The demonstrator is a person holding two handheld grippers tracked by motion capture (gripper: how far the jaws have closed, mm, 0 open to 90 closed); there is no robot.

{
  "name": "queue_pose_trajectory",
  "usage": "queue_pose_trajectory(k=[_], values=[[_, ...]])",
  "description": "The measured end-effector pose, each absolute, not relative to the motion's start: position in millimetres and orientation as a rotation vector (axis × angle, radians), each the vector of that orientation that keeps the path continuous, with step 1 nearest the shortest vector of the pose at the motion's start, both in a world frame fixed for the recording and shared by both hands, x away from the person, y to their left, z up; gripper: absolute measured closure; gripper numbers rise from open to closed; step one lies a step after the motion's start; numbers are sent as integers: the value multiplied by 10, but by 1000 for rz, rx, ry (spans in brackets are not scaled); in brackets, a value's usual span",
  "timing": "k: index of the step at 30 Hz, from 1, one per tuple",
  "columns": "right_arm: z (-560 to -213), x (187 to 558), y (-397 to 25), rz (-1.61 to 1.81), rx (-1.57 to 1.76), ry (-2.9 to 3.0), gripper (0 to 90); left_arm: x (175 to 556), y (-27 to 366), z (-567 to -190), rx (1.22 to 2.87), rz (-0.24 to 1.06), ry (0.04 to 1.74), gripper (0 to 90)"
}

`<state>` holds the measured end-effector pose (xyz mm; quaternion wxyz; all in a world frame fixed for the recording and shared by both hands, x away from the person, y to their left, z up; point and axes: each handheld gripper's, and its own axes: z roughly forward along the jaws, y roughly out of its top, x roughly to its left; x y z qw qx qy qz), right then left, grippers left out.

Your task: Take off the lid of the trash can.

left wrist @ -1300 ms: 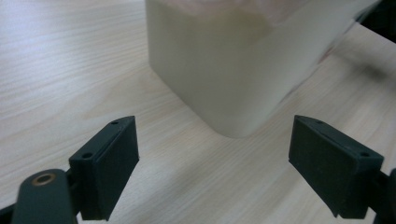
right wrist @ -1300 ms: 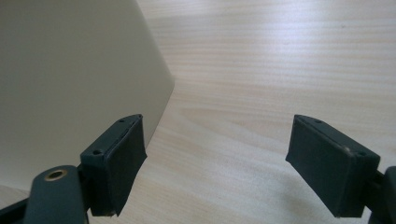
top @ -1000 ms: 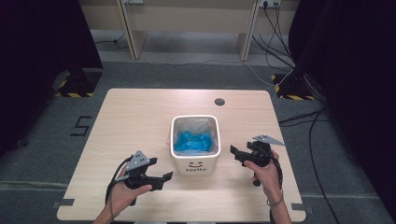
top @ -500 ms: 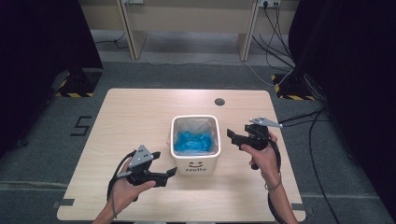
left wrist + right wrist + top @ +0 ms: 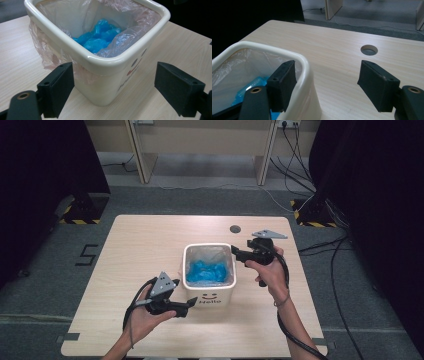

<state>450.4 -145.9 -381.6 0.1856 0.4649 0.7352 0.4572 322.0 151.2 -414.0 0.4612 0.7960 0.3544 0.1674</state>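
Note:
A white bin [image 5: 210, 295] with a smiley face and "Hello" on its front stands mid-table. It has a clear plastic liner [image 5: 130, 35] and crumpled blue material [image 5: 207, 271] at the bottom. My left gripper [image 5: 184, 308] is open at the bin's near left corner. In the left gripper view its jaws stand wide on either side of that corner of the bin [image 5: 100, 61], not touching it. My right gripper [image 5: 239, 255] is open at the bin's right rim. In the right gripper view one pad [image 5: 283, 82] sits over the rim [image 5: 304, 65] and the other pad [image 5: 377, 85] hangs over the table.
The wooden table [image 5: 140, 250] has a round cable hole [image 5: 235, 228] behind the bin, also seen as the hole [image 5: 369, 50] in the right gripper view. Grey carpet surrounds the table, with cables on the floor at the right and furniture legs at the back.
My right gripper has moved forward and left, from beside the bin to its right rim. My left gripper has shifted right and forward to the bin's near left corner.

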Motion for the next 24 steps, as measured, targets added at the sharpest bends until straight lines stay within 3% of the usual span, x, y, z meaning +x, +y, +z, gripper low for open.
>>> queue_pose_trajectory(k=[7,19,24], values=[[-3862,4629,-1222,1205,1284,2143,301,3245,1452,-4171,1957,429,869,152],[-3857,4753,-1032,1161,1201,2261,537,3330,1416,-4198,1956,461,884,145],[-3864,4741,-986,1060,1165,2300,573,3352,1432,-4214,1947,461,894,163]])
